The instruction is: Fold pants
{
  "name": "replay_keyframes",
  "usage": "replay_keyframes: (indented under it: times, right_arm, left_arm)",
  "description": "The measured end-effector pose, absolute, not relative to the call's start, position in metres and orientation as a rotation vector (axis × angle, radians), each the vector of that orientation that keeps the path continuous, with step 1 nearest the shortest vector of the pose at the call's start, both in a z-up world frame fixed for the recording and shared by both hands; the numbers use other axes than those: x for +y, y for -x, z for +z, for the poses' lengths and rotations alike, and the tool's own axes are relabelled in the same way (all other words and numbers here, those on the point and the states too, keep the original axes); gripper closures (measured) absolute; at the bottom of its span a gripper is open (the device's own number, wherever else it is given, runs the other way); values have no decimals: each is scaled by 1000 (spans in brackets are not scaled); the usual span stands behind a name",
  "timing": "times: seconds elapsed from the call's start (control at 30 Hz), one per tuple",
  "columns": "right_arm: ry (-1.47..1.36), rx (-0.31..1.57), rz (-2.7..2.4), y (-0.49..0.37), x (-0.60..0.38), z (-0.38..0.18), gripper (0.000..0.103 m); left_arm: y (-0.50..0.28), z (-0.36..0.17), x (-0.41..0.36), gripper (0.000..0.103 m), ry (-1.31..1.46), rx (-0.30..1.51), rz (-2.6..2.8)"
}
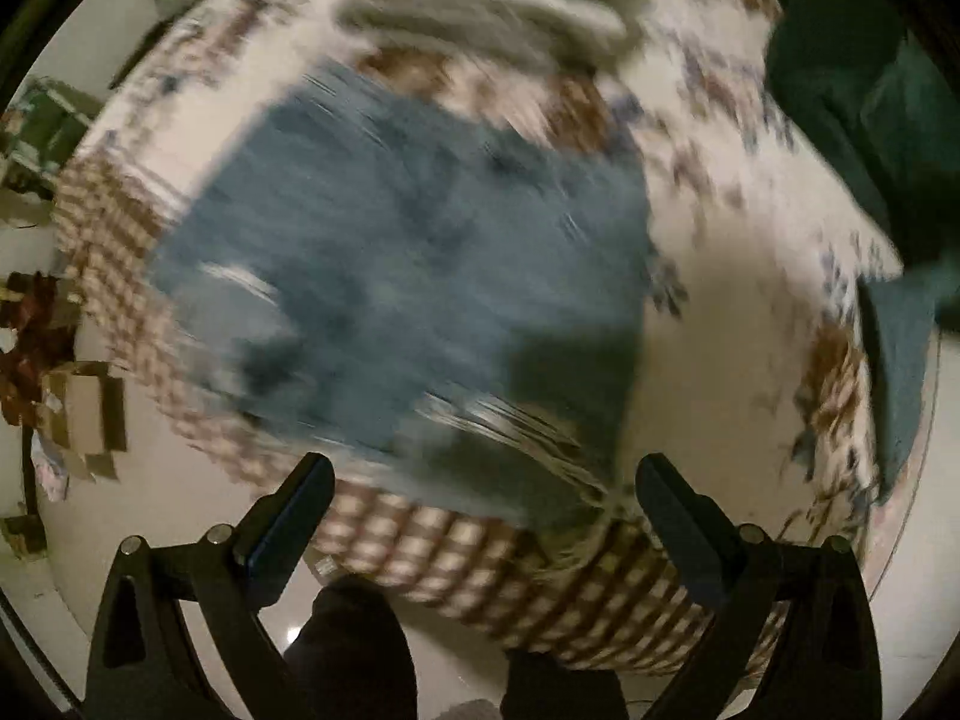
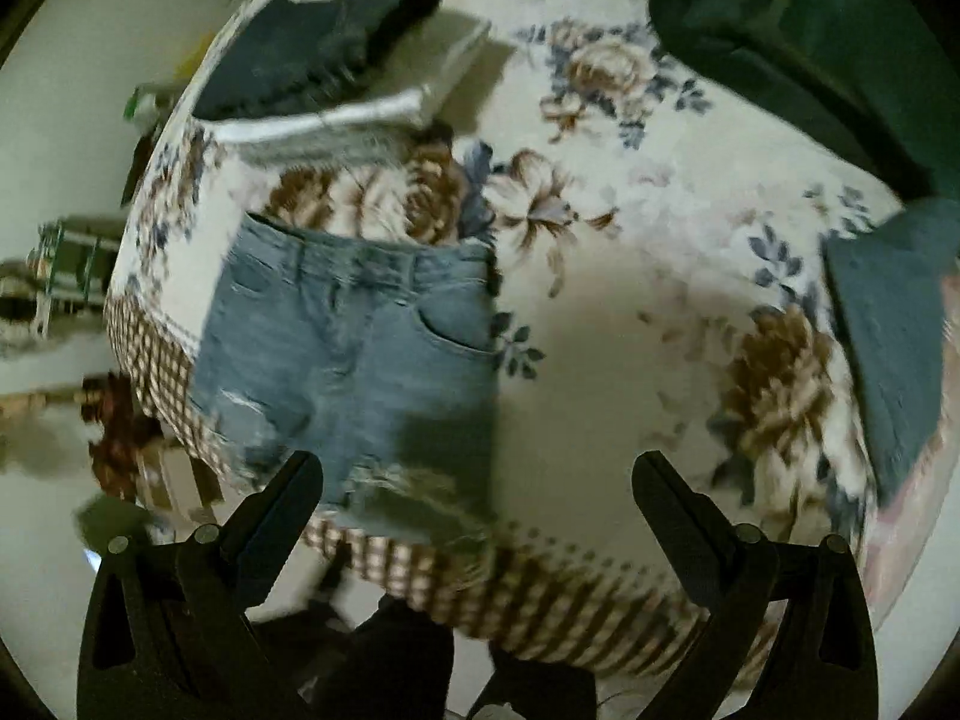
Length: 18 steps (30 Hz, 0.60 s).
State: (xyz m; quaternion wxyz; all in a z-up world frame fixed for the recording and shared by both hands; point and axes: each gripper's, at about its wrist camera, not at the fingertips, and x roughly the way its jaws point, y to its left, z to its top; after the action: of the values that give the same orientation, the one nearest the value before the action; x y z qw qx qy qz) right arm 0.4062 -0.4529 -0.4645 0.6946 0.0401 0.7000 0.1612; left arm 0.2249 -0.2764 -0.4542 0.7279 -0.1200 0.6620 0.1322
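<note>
Light blue denim shorts (image 2: 354, 348) with frayed hems lie flat on a floral bedcover (image 2: 630, 330), waistband away from me, hems near the bed's front edge. In the left wrist view the shorts (image 1: 396, 276) are blurred by motion. My left gripper (image 1: 483, 480) is open and empty, above the shorts' hem edge. My right gripper (image 2: 480, 474) is open and empty, above the hem of the shorts' right leg.
A stack of folded clothes, dark on white (image 2: 336, 78), lies beyond the shorts. Dark green fabric (image 2: 810, 48) is heaped at the far right, and a folded grey-blue piece (image 2: 888, 348) lies at the right. Checked bed skirt (image 2: 540, 588) and the floor with boxes (image 1: 84, 414) lie below.
</note>
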Motion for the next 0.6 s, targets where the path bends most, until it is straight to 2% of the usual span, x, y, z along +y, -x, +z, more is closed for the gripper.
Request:
replay_keyframes:
  times: [0.13,0.17,0.2,0.23,0.27,0.33,0.37,0.4,0.47,0.6]
  right_arm:
    - [-83,1606,445,-421,-459,-525,0]
    - [-79,1614,468,-424,-457,-536,0]
    - [-76,1616,496,-426,-453,-547,0]
    - [-75,1619,522,-428,-448,-556,0]
    - [-75,1624,549,-433,-443,-568,0]
    - [-84,1641,585,-435,-431,-583,0]
    - [-94,1654,599,-439,-426,-595,0]
    - [-112,1666,613,-444,-420,-608,0]
    - [-153,1685,625,-452,-408,-627,0]
    - [-254,1734,625,-469,-385,-665,2]
  left_arm:
    - [-227,-524,-330,3,122,1497,268]
    - [-226,-539,-337,12,98,1510,265]
    - [-225,-554,-342,27,88,1530,259]
    - [-224,-565,-343,37,95,1548,257]
    - [-222,-577,-342,54,122,1562,248]
    - [-220,-579,-335,66,172,1518,233]
    - [-219,-576,-332,83,183,1496,233]
    - [-217,-572,-328,93,191,1468,238]
    - [-214,-565,-320,97,211,1445,241]
    - [-205,-545,-303,98,238,1414,224]
